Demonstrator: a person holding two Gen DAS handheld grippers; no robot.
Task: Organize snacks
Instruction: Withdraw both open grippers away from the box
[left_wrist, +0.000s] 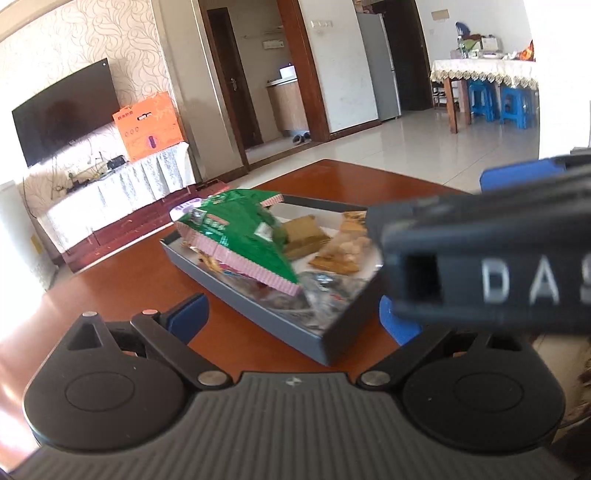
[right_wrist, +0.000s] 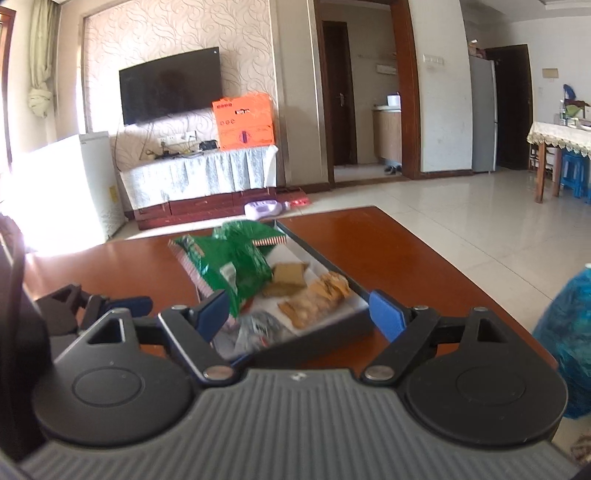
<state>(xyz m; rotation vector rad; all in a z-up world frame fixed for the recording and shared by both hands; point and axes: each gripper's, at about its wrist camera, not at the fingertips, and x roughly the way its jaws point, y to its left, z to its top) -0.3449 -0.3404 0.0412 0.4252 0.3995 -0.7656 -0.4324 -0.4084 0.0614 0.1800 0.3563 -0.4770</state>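
A dark grey tray (left_wrist: 258, 317) with a white floor lies on the brown table and holds the snacks. A green bag with pink striped edges (left_wrist: 240, 236) lies across its left side. An olive packet (left_wrist: 303, 232), a tan cracker packet (left_wrist: 343, 247) and a silvery packet (left_wrist: 325, 291) lie beside it. My left gripper (left_wrist: 293, 319) is open, its blue fingers either side of the tray's near corner. My right gripper (right_wrist: 299, 314) is also open, with the near end of the tray (right_wrist: 314, 343) and the edge of the green bag (right_wrist: 236, 262) between its fingers. Nothing is gripped.
The right gripper's black body (left_wrist: 480, 266) crosses the right of the left wrist view. A blue finger of the left gripper (right_wrist: 129, 304) shows at left in the right wrist view. A blue mesh bundle (right_wrist: 565, 332) sits off the table's right edge. Bare tabletop (right_wrist: 388, 251) lies right of the tray.
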